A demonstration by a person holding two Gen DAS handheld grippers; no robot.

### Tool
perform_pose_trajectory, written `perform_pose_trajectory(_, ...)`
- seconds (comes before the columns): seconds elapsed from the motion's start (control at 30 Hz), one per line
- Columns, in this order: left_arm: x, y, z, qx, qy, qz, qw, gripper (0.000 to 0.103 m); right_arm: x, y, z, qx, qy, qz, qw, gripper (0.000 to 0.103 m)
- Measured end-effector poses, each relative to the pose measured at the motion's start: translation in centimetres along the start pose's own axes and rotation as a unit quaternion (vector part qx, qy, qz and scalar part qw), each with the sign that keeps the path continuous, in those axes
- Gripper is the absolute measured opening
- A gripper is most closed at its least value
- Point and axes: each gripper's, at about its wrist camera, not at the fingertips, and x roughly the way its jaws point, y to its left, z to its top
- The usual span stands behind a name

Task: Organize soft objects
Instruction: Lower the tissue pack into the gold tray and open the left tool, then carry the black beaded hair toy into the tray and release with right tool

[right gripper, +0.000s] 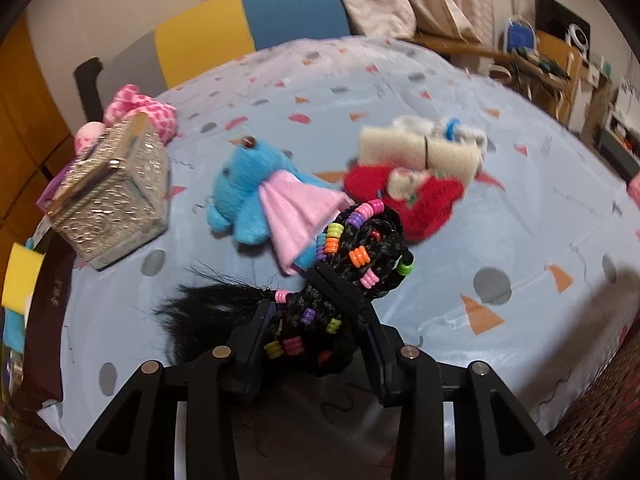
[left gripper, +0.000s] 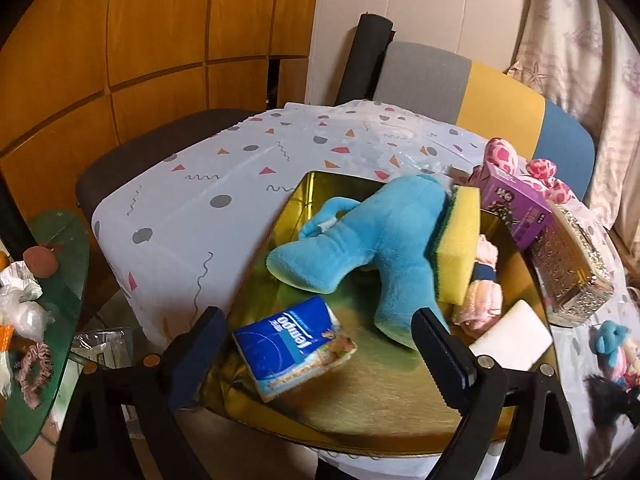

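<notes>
Where clamped, beaded braid [right gripper: 352, 264] between fingers [right gripper: 256, 344]

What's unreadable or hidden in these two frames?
- Left wrist view: pink cloth in the gold tin, mostly covered by the yellow sponge and blue plush.
- Left wrist view: purple box, print too small to read.
- Right wrist view: red and cream soft items, motion-blurred.
- Right wrist view: right gripper fingertips, buried in the black beaded hairpiece.

left tongs [left gripper: 320, 336]: spread wide | right tongs [right gripper: 316, 340]: clamped, holding
</notes>
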Motion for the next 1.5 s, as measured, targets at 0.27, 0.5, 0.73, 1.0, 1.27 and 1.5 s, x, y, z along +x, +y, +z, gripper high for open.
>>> perform_pose_trajectory(0.27, -1.1, -1.3, -0.3, -0.004, 0.008, -0.021, 0.9997, 0.096, -2.8, 2.8, 1.0, -0.043, -0.037, 0.037, 0.998, 0.041)
perform_pose_trajectory(0.5, -1.5, -2.5, -0.8, 0.013, 0.008, -0.029, 0.9994, 0.096, -5.5, 6.8, 2.5, -0.098, -0.068, 0.103, 0.988, 0.040)
perform_pose_trajectory(0.73, -1.5, -2.8, -1.1, 0.012, 0.017, -0.035, 0.9992, 0.096, -8.6, 13.6, 3.1, -0.187, -0.098, 0.197, 0.957, 0.040)
perform_pose_trajectory(1.0, -1.9, -2.2, -0.9, 0.007, 0.011, -0.026, 0.9996, 0.099, -9.2, 21.9, 1.3, -0.306, -0.075, 0.279, 0.907, 0.040)
perform_pose_trajectory(1.27, -2.9, -0.2, -0.1, -0.006, -0.005, -0.004, 1.0000, 0.103, -7.0, 31.5, -1.4, -0.414, -0.024, 0.319, 0.852, 0.041)
perform_pose_trajectory(1.5, -3.3, 1.5, 0.2, -0.025, -0.010, 0.014, 0.9995, 0.103, -3.3, 39.4, -5.1, -0.471, 0.025, 0.311, 0.825, 0.048)
